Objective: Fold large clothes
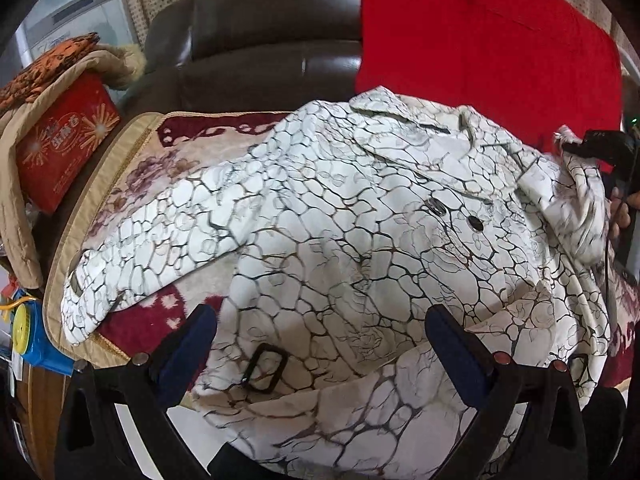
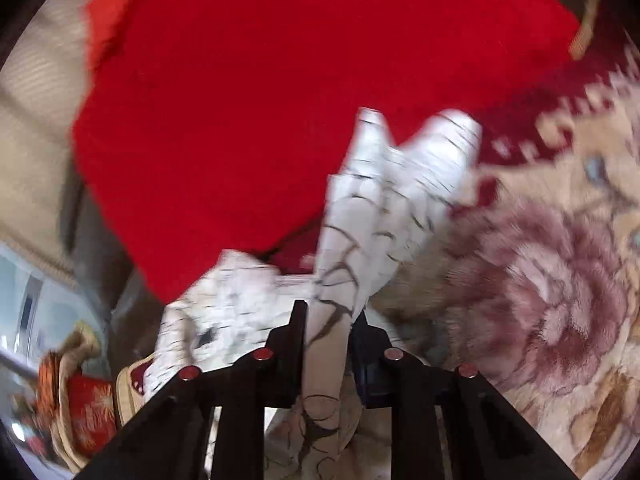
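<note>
A white jacket (image 1: 340, 216) with a dark crackle pattern lies face up on a floral blanket (image 1: 168, 160), collar toward the back and its left sleeve (image 1: 152, 240) stretched out. A black buckle (image 1: 264, 366) sits near the hem. My left gripper (image 1: 322, 340) hovers open over the lower part of the jacket, its blue pads (image 1: 192, 344) wide apart and not pressing the cloth. My right gripper (image 2: 328, 320) is shut on the jacket's other sleeve (image 2: 384, 208), which bunches up past the fingers. It also shows as the right gripper (image 1: 576, 146) at the far right edge, with the sleeve lifted.
A red cloth (image 1: 480, 32) hangs behind the jacket over a brown leather sofa (image 1: 260, 40). At the left stand a red box (image 1: 64, 136), an orange patterned cushion (image 1: 44, 68) and a blue and yellow toy (image 1: 28, 332). A hand (image 1: 624, 216) shows at the right edge.
</note>
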Demonstrator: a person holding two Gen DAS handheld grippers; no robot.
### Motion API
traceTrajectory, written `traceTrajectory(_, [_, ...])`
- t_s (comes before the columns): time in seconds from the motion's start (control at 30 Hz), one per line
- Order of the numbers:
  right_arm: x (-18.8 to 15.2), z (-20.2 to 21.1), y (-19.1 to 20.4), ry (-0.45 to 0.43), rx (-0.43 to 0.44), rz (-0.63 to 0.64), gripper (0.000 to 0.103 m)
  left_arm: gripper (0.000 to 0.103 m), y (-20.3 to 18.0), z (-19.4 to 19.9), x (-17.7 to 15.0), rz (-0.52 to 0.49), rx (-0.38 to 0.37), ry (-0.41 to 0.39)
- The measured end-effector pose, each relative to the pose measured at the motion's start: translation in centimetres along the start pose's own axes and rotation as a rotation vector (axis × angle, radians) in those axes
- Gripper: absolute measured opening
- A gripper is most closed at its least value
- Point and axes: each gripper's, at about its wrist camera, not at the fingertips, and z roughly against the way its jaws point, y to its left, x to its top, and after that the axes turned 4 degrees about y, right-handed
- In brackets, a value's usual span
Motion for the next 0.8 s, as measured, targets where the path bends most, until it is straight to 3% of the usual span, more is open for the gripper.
traceTrajectory(0.2, [-6.0, 2.4, 9.9, 0.010, 0.173, 0.288, 0.019, 0.103, 3.2, 1.6, -0.3, 0.080, 0.022, -0.043])
traceTrajectory(0.3, [-10.6, 1.6, 14.5, 0.107, 0.257, 0.423, 0.019, 0.103, 5.3, 1.9, -0.6, 0.135, 0.043, -0.050])
traceTrajectory(0.37, [-13.6, -0.1, 16.5, 0.222, 0.274, 0.470, 0.023, 0.103, 6.7, 1.9, -0.8, 0.168, 0.056, -0.052])
traceTrajectory(0.43, [-16.5, -1.9, 16.7, 0.345, 0.282, 0.468, 0.033, 0.103, 7.8, 2.0, -1.1, 0.195, 0.071, -0.061])
traceTrajectory(0.53, [-19.6, -3.5, 14.9, 0.439, 0.319, 0.385, 0.085, 0.103, 8.6, 1.8, -1.1, 0.212, 0.078, -0.070])
traceTrajectory(0.67, [-19.0, -1.1, 10.8, 0.407, 0.381, 0.275, 0.084, 0.103, 8.4, 1.0, 0.3, 0.209, 0.025, -0.072])
traceTrajectory(0.8, [-16.2, 2.1, 6.9, 0.250, 0.425, 0.170, 0.084, 0.103, 7.2, -0.2, 3.5, 0.193, -0.081, -0.083])
